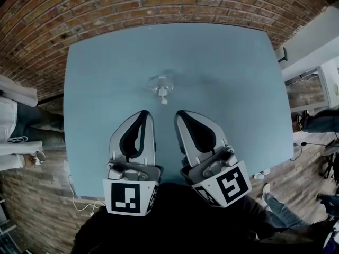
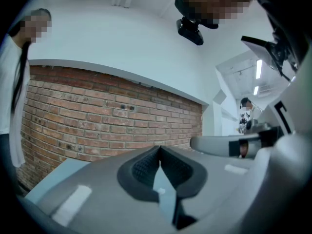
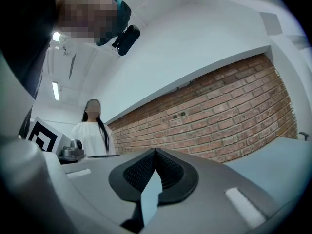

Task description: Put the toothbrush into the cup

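While the toothbrush (image 1: 163, 94) appears to stand in the clear cup (image 1: 157, 82) at mid-table (image 1: 238, 89), the light cup can topple if bumped. Left gripper (image 1: 142, 113) and right gripper (image 1: 180, 114) hover by the table's near edge, jaws together, empty.

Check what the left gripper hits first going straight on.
Probably the brick wall: the left gripper, shut, points level over the table, and its own view shows only wall ahead. The cup seems to sit below and right of that line.
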Demonstrator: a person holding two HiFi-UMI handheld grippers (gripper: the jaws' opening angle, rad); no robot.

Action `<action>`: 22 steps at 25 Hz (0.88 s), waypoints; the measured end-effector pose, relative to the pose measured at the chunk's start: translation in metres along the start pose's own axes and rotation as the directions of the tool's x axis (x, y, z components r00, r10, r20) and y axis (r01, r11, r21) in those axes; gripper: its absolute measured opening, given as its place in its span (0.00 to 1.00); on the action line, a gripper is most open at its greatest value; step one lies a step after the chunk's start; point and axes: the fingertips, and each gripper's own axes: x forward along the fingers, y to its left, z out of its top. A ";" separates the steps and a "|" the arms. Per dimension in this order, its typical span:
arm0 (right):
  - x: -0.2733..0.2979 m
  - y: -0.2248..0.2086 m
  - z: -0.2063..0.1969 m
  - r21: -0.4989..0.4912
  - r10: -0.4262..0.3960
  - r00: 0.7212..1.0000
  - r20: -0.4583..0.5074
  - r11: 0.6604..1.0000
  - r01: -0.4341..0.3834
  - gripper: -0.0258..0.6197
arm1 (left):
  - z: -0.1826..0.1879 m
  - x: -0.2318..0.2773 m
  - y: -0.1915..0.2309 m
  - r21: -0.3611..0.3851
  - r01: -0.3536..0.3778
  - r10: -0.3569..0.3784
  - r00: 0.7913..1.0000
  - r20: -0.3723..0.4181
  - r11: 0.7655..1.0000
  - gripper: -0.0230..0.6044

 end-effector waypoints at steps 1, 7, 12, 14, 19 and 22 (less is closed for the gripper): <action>0.000 0.000 0.000 0.000 0.000 1.000 0.001 1.000 0.000 0.04 | 0.000 0.000 0.000 0.000 0.001 -0.001 1.000 -0.001 1.000 0.05; -0.002 0.001 0.003 -0.004 0.001 1.000 0.015 1.000 -0.001 0.04 | 0.004 -0.001 -0.003 0.009 0.006 -0.006 1.000 0.021 1.000 0.05; -0.002 0.000 0.005 -0.003 0.000 1.000 0.018 1.000 0.000 0.04 | -0.001 -0.002 -0.005 0.000 0.011 -0.011 1.000 -0.014 1.000 0.05; -0.003 0.001 0.004 -0.004 0.000 1.000 0.014 1.000 0.000 0.04 | -0.002 -0.002 -0.005 -0.003 0.013 -0.013 1.000 -0.021 1.000 0.05; -0.004 0.003 0.004 -0.020 0.004 1.000 0.011 1.000 -0.004 0.04 | 0.001 -0.002 -0.006 -0.002 0.013 -0.013 1.000 -0.006 1.000 0.05; -0.005 0.004 0.007 -0.017 0.009 1.000 0.021 1.000 -0.009 0.04 | 0.004 -0.002 -0.008 0.003 0.015 -0.015 1.000 0.004 1.000 0.05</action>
